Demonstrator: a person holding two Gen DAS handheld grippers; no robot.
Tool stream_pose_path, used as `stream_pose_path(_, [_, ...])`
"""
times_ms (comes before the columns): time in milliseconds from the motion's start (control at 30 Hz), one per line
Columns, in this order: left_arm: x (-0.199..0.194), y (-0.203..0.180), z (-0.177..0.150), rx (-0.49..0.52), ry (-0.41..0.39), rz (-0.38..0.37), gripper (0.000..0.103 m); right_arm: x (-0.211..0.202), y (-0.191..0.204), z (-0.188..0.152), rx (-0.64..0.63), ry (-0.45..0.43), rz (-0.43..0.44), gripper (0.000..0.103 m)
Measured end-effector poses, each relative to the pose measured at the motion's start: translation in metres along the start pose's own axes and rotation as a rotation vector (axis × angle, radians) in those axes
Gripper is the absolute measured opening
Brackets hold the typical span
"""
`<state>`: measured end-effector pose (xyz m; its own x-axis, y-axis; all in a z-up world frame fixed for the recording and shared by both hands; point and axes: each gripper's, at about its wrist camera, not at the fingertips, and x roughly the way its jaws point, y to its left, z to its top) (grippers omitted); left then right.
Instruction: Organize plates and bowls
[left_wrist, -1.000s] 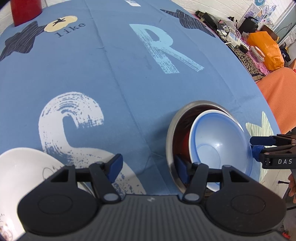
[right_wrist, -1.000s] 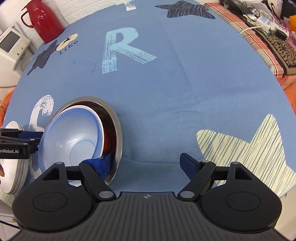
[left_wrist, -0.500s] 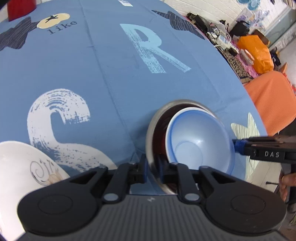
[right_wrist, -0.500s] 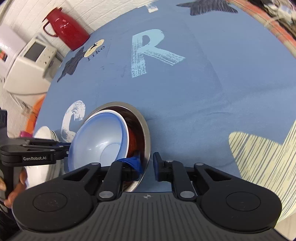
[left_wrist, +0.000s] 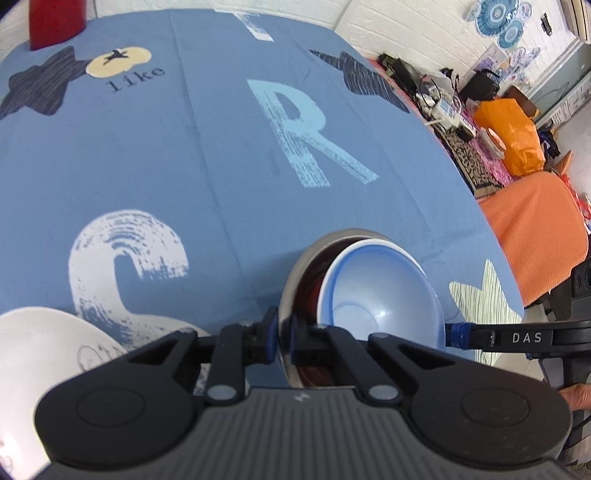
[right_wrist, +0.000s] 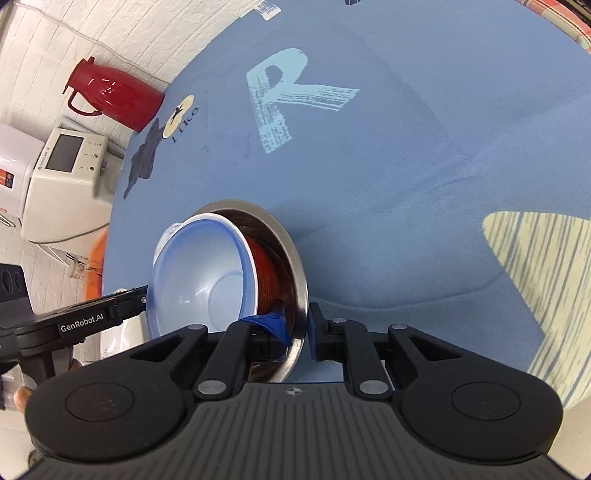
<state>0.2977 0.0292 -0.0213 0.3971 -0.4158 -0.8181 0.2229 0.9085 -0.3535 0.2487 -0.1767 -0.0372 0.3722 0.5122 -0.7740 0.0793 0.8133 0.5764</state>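
A steel bowl (left_wrist: 295, 269) (right_wrist: 291, 243) holds a reddish-brown bowl (left_wrist: 312, 295) (right_wrist: 271, 269), and a light blue bowl (left_wrist: 384, 299) (right_wrist: 199, 266) nests in that. The stack is tilted and appears raised off the blue cloth. My left gripper (left_wrist: 282, 332) is shut on the steel rim at its left side. My right gripper (right_wrist: 299, 328) is shut on the opposite rim, one finger inside, one outside. Each gripper shows in the other's view, the right gripper (left_wrist: 491, 338) and the left gripper (right_wrist: 92, 317). A white plate (left_wrist: 40, 354) lies at the lower left.
The table wears a blue cloth (left_wrist: 207, 147) printed with letters and stars. A red jug (right_wrist: 114, 94) stands at the far edge, with a white appliance (right_wrist: 66, 173) beyond. Orange fabric (left_wrist: 535, 229) and clutter (left_wrist: 447, 107) lie off to the right.
Both grippers went from open beside the stack to shut on the steel bowl's rim. The bowl stack has tipped up and appears raised off the cloth.
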Motion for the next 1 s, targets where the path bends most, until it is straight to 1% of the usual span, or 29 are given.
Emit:
stream_pose_path(67, [-0.005,0.005,0.003,-0.005,-0.008,0.005,0.000,0.003,0.005,0.004,-0.004,0.000,0.013,0.000])
stream_pose_path(167, [-0.012,0.015,0.008,-0.040,0.004,0.007,0.000,0.005,0.010,0.011,0.032,0.007,0.044,0.000])
stream_pose_path(300, [-0.031,0.023,0.011,-0.060,-0.033,0.037,0.000,0.007,0.037,0.020,-0.020,0.018,0.035,0.000])
stream_pose_path(433, [-0.071,0.045,0.002,-0.101,-0.085,0.058,0.000,0.008,0.075,0.021,-0.083,0.021,0.056,0.000])
stream_pose_path(500, [-0.095,0.057,-0.007,-0.123,-0.124,0.081,0.000,0.012,0.099,0.016,-0.127,0.028,0.072,0.000])
stream_pose_path(600, [-0.129,0.077,-0.030,-0.158,-0.179,0.128,0.000,0.025,0.133,0.004,-0.188,0.049,0.103,0.000])
stream_pose_path(667, [-0.148,0.092,-0.049,-0.183,-0.201,0.165,0.000,0.038,0.150,-0.006,-0.215,0.077,0.121,0.000])
stream_pose_path(733, [-0.157,0.107,-0.068,-0.210,-0.209,0.195,0.000,0.054,0.165,-0.016,-0.242,0.109,0.130,0.000])
stream_pose_path(800, [-0.159,0.120,-0.083,-0.239,-0.203,0.214,0.000,0.071,0.175,-0.025,-0.262,0.144,0.131,0.000])
stream_pose_path(867, [-0.153,0.134,-0.095,-0.268,-0.184,0.218,0.000,0.086,0.175,-0.032,-0.254,0.172,0.126,0.000])
stream_pose_path(933, [-0.145,0.143,-0.102,-0.289,-0.168,0.213,0.000,0.098,0.175,-0.037,-0.266,0.194,0.099,0.000])
stream_pose_path(1000, [-0.137,0.147,-0.105,-0.285,-0.157,0.208,0.000,0.104,0.176,-0.039,-0.281,0.204,0.067,0.000])
